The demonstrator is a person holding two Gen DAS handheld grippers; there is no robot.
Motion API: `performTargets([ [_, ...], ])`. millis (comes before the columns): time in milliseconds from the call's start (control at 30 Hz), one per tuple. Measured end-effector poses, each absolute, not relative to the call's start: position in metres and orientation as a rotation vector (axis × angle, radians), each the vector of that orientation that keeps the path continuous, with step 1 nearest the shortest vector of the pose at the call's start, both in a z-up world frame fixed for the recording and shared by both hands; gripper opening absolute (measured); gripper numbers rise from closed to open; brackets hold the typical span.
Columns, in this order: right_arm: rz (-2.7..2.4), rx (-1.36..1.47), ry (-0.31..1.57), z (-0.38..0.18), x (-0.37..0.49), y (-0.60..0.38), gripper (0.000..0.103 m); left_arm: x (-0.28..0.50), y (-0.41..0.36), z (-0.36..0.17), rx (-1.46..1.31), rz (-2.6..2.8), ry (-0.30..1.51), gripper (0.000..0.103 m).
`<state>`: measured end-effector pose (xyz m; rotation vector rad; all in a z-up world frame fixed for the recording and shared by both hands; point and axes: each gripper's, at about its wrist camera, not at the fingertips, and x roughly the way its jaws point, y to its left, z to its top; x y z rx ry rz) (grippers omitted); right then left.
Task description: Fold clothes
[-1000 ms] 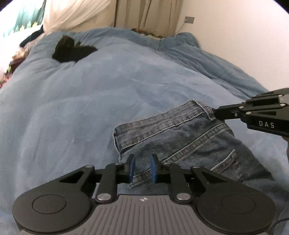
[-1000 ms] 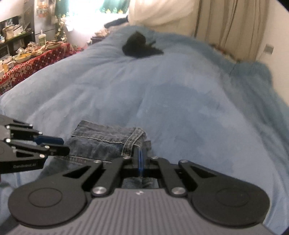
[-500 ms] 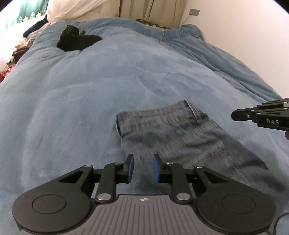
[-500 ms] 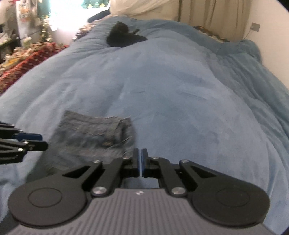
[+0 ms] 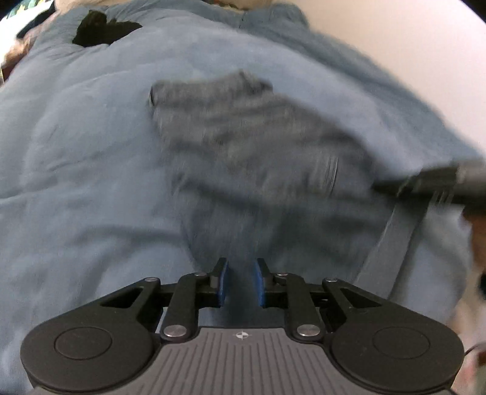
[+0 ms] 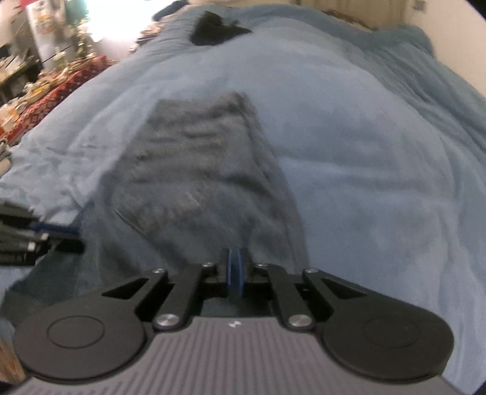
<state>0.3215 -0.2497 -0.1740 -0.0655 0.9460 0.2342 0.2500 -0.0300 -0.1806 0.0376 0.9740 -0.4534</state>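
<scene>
Blue denim jeans (image 5: 249, 142) lie flat on the bed, waistband at the far end, blurred by motion. My left gripper (image 5: 241, 273) hovers over the near part of the denim. Its blue pads stand a little apart and are closing, with nothing pinched between them. In the right wrist view the jeans (image 6: 194, 158) stretch away from my right gripper (image 6: 234, 264), which is shut and empty above their right edge. The right gripper (image 5: 425, 182) shows as a dark blur at the right of the left wrist view. The left gripper (image 6: 54, 234) shows at the left of the right wrist view.
A blue fleece blanket (image 5: 76, 152) covers the whole bed. A black garment (image 6: 215, 27) lies at the far end. A table with a red patterned cloth (image 6: 45, 94) and clutter stands left of the bed. A pale wall (image 5: 395, 45) runs along the right.
Both grippers have drawn back from the waistband toward the near end of the jeans. The right gripper, earlier at the waistband corner, is off it. The waistband now lies farther away.
</scene>
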Motion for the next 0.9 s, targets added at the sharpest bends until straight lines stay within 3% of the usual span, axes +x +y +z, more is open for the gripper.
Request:
performTargets([
  [133, 0.212, -0.011, 0.941, -0.180, 0.301, -0.273, 0.000, 0.215, -0.031, -0.186, 0.131, -0.430, 0.949, 0.019],
  [433, 0.182, -0.002, 0.895, -0.179, 0.273, -0.270, 0.000, 0.195, -0.002, -0.184, -0.001, -0.366, 0.968, 0.023],
  [633, 0.169, 0.020, 0.854, -0.162, 0.236, -0.274, 0.018, 0.184, 0.028, -0.172, -0.162, -0.366, 0.974, 0.031],
  [900, 0.119, 0.099, 0.840, -0.161, 0.207, -0.292, 0.019, 0.177, 0.055, -0.178, -0.392, -0.412, 1.055, 0.039],
])
